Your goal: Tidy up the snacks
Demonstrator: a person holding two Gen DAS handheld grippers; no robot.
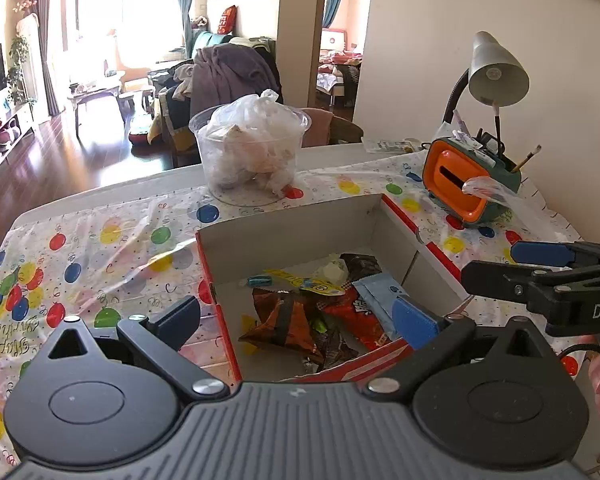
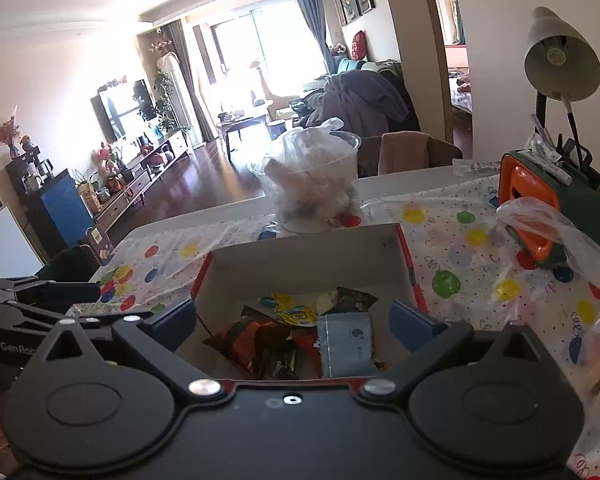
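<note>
**Both grippers hanging over the snack box, nothing in either one**

Both sets of fingers are spread wide and empty right now. In the left wrist view the left gripper (image 1: 300, 318) sits low in the frame, its blue-padded fingers (image 1: 414, 322) straddling the near edge of the cardboard box (image 1: 288, 220): one finger is outside the left wall, the other over the inside by the near right corner. The right gripper (image 1: 540, 264) pokes in from the right edge of that same frame, over the box's right wall.

From the right wrist view, the right gripper (image 2: 294, 322) is centred over the near end of the box (image 2: 300, 258), also wide open, and the left gripper (image 2: 52, 296) shows at the middle left.

Snacks are all piled on the box floor: an orange-brown wrapper (image 1: 284, 320) nearest the camera, a red packet (image 1: 352, 312), a light blue packet (image 1: 380, 290), a yellow cartoon packet (image 1: 304, 282), a dark brown one (image 1: 360, 264) at the back and a small teal candy (image 1: 258, 280).

Behind the box on the balloon-print tablecloth (image 1: 100, 248) covering the table is a clear plastic tub (image 1: 252, 152) with a plastic bag stuffed in it. Upper right of the frame has an orange and green pen holder (image 1: 466, 180) and a desk lamp (image 1: 496, 68).
</note>
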